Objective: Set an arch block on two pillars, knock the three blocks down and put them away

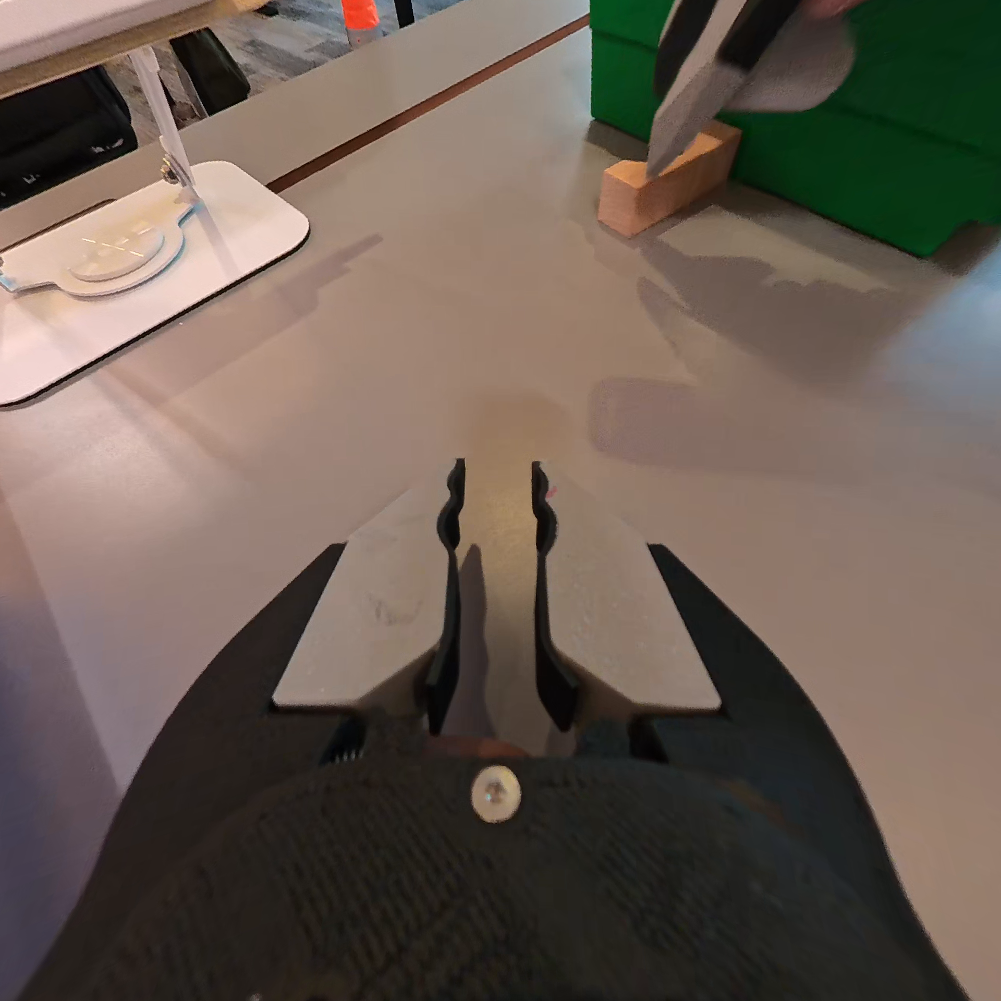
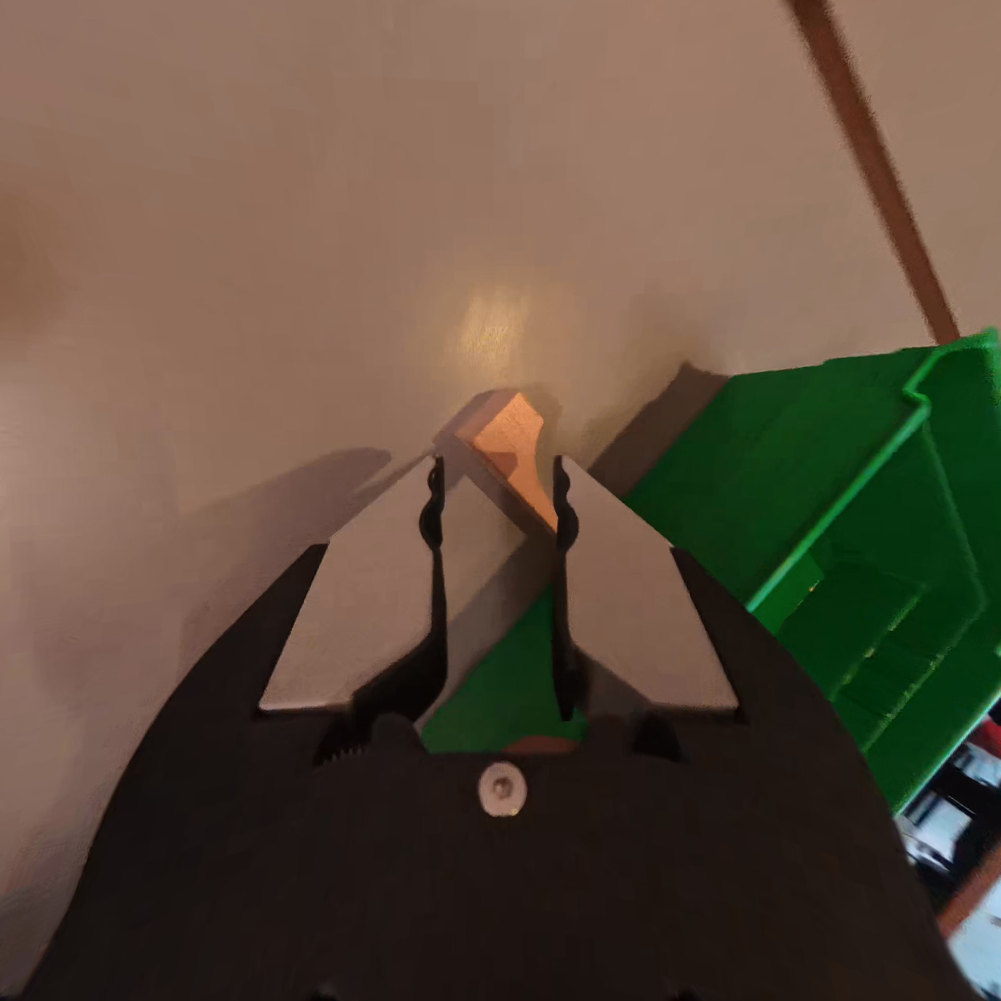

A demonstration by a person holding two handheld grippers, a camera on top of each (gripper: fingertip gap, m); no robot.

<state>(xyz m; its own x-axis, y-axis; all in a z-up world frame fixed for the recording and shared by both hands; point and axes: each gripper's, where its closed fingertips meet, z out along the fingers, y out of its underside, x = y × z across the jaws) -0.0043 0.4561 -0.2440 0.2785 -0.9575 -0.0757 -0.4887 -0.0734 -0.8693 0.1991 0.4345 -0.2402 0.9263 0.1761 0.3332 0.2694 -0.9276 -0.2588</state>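
Observation:
A wooden arch block lies on the grey table, right against the green bin. My right gripper comes down from above with a fingertip at the block's top face. In the right wrist view the right gripper is open, and the block sits at and just beyond its fingertips, partly behind the right finger. My left gripper is open and empty, low over bare table, well short of the block. No other block shows.
The green bin stands at the table's right side. A white stand base with a thin post sits at the left. A brown seam crosses the far table. Chairs and an orange cone lie beyond.

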